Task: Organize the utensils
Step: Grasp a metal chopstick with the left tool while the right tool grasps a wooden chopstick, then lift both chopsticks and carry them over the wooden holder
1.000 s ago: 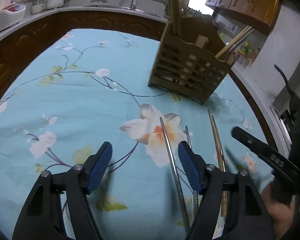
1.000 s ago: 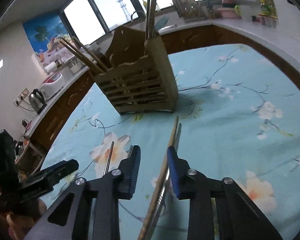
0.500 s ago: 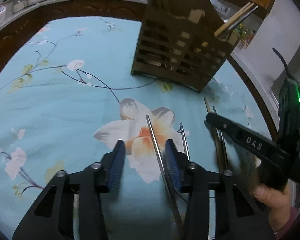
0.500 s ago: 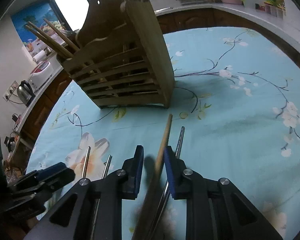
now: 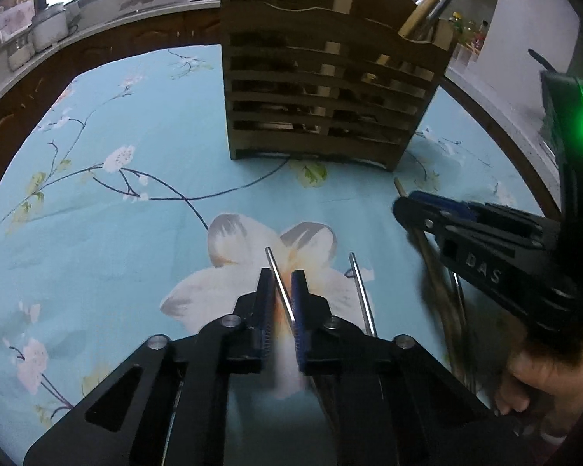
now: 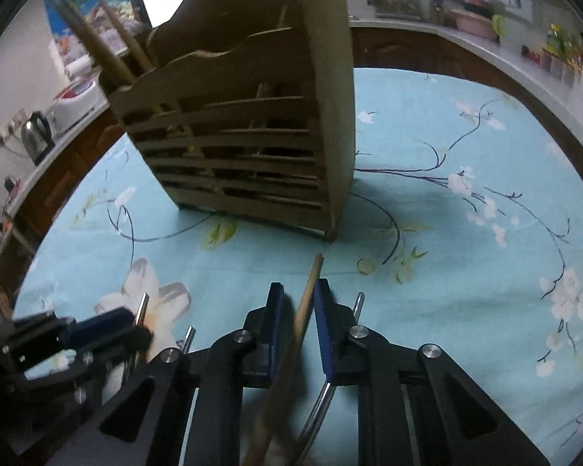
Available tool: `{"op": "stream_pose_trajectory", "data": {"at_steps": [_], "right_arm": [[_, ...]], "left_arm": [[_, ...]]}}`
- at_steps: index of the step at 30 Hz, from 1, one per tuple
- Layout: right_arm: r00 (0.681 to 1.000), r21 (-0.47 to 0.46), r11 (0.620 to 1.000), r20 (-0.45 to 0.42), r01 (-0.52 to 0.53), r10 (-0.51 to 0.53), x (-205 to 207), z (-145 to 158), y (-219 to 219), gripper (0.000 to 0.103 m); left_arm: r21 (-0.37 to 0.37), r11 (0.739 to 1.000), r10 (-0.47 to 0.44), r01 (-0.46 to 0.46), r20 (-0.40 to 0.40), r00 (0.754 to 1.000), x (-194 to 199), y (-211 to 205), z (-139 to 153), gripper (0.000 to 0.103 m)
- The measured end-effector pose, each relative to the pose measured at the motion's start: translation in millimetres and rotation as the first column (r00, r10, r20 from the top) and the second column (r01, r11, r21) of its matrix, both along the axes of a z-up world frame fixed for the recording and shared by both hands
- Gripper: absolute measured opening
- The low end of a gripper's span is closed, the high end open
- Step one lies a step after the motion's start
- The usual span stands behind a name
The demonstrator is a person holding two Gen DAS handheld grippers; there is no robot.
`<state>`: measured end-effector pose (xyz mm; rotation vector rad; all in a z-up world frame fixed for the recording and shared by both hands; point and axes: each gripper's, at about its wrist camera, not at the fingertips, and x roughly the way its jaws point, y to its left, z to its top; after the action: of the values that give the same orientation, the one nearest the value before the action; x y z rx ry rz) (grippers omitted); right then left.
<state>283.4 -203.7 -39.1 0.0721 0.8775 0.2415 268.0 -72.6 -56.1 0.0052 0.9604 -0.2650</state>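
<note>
Left gripper point(image 5: 281, 275), seen from its own wrist camera, has just been closing and now pinches a metal chopstick point(image 5: 278, 272) between its blue pads; the chopstick's tip projects a little past the pads, over the large white flower printed on the cloth. Just to the right of this gripper a second metal chopstick point(image 5: 359, 291) lies loose on the surface point(image 5: 116, 233), which is covered by a turquoise cloth with a branch-and-blossom pattern. Farther right, the right gripper point(image 6: 298, 291) enters the left view from the edge, carried by a person's hand point(image 5: 540, 372). In its own wrist view its jaws have just been closing and stand narrow about a wooden chopstick point(image 6: 305, 306), whose tip points towards the holder; the right pad lies against the chopstick, while contact on the left pad cannot be told, the stick being blurred lower down. Another metal chopstick point(image 6: 355, 305) lies on the cloth just right of this gripper, partly under its finger. Beyond both grippers, well apart from the chopstick tips, a slatted wooden utensil holder point(image 5: 322, 89) stands upright on the cloth; wooden chopsticks point(image 6: 97, 50) lean out of one end compartment. Behind the surface a counter point(image 6: 50, 143) carries an electric kettle point(image 6: 37, 136) and other kitchen appliances, too small to tell apart.
</note>
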Motion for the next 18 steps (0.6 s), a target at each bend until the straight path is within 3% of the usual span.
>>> {"op": "stream_pose_trajectory", "data": {"at_steps": [4,10,18], "right_arm": [[1.000,0.028,1.000,0.000,0.014,-0.014,-4,0,-5,0.010],[1.000,0.144,0.989,-0.015,0.019,-0.017,-21,4,-14,0.006],[0.995,0.236,0.972,0.093,0.006,-0.029,-66,52,-28,0.006]], "left_arm": [[0.010,1.000,-0.005,0.005,0.003,1.000,-1,1,0,0.004],[-0.079,0.997,0.004,-0.005,-0.016,1.000,-8,19,9,0.004],[-0.176,0.984,0.005,0.010,0.084,0.996,-43,41,62,0.004]]}}
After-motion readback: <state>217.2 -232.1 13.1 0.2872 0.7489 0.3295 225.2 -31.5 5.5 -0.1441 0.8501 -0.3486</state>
